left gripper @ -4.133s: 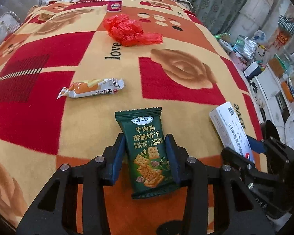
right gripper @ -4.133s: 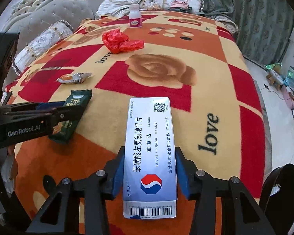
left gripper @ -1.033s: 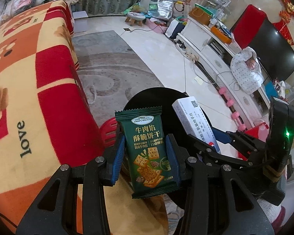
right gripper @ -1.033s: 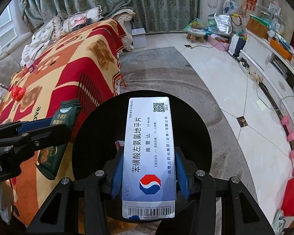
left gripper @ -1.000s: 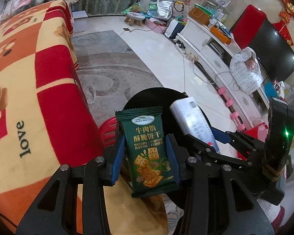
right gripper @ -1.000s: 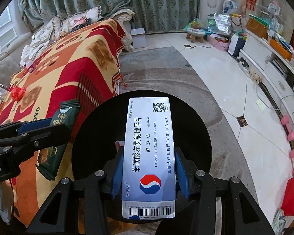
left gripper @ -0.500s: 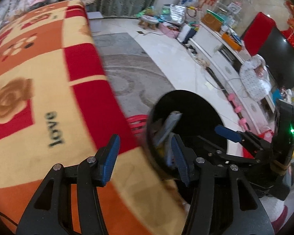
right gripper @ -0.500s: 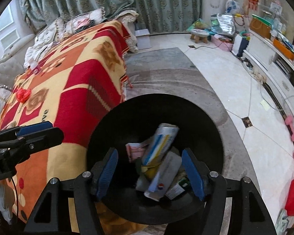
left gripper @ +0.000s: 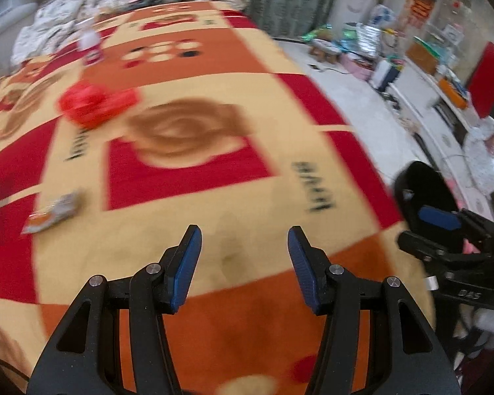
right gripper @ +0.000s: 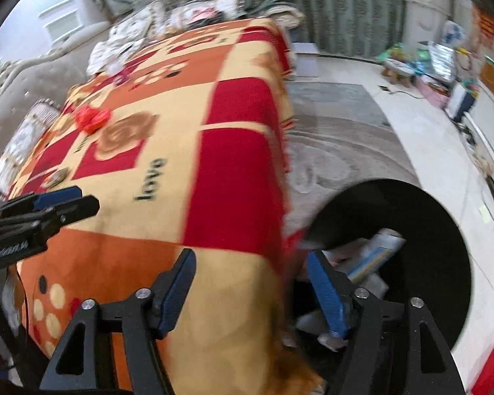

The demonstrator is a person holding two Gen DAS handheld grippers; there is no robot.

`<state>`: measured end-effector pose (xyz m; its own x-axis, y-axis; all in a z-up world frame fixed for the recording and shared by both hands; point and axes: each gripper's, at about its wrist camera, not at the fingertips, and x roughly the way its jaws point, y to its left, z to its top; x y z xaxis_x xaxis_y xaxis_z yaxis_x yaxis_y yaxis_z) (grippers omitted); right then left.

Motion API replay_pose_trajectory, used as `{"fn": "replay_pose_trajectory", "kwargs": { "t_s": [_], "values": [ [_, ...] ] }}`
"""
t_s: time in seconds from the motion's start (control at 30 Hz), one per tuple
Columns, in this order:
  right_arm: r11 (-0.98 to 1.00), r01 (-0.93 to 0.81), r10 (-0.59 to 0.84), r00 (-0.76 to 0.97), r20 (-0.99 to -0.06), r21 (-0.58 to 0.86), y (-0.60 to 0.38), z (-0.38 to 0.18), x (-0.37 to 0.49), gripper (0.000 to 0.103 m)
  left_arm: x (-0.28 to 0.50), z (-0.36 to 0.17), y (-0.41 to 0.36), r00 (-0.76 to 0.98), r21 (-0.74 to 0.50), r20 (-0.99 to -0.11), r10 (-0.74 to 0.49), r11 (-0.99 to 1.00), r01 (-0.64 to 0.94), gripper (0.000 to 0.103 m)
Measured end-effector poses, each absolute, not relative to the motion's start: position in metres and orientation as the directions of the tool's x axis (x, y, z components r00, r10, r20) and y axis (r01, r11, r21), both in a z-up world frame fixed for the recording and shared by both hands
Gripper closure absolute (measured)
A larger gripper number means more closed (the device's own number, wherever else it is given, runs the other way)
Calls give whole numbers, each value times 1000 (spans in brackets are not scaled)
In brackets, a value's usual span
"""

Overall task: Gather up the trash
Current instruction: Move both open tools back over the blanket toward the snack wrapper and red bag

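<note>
Two views, both smeared by motion. In your left wrist view, your left gripper (left gripper: pixel 243 260) hangs over the red, orange and cream patterned blanket (left gripper: pixel 194 151) with its blue-padded jaws parted about halfway and nothing between them; they have just been opening. On the blanket lie a crumpled red plastic bag (left gripper: pixel 95 103), a small orange and white snack wrapper (left gripper: pixel 51 214) and, at the far end, a white bottle with a pink label (left gripper: pixel 90 44).

In your right wrist view, your right gripper (right gripper: pixel 250 289) straddles the blanket's edge beside the round black trash bin (right gripper: pixel 444 263). Its jaws have just been opening, stand wide and hold nothing. Inside the bin lies discarded packaging (right gripper: pixel 375 256), among it a white box.
</note>
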<state>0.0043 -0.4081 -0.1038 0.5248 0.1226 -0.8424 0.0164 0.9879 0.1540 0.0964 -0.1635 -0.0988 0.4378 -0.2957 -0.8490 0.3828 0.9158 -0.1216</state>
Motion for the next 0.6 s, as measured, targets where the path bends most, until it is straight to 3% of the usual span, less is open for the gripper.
{"fn": "replay_pose_trajectory", "kwargs": {
  "t_s": [0.3,0.4,0.6],
  "values": [
    [978,-155,199,480,-854,140,-327,-111,41,32,125,-98,-53,494,-48,-849,-188,958,283,50],
    [971,-195,214,470,-856,136,-305,-112,55,32,138,-99,-40,518,2,-837,-178,945,327,45],
    [956,-265,241,458,-855,128,-265,-112,83,32,158,-116,-29,493,64,-856,-155,915,398,45]
  ]
}}
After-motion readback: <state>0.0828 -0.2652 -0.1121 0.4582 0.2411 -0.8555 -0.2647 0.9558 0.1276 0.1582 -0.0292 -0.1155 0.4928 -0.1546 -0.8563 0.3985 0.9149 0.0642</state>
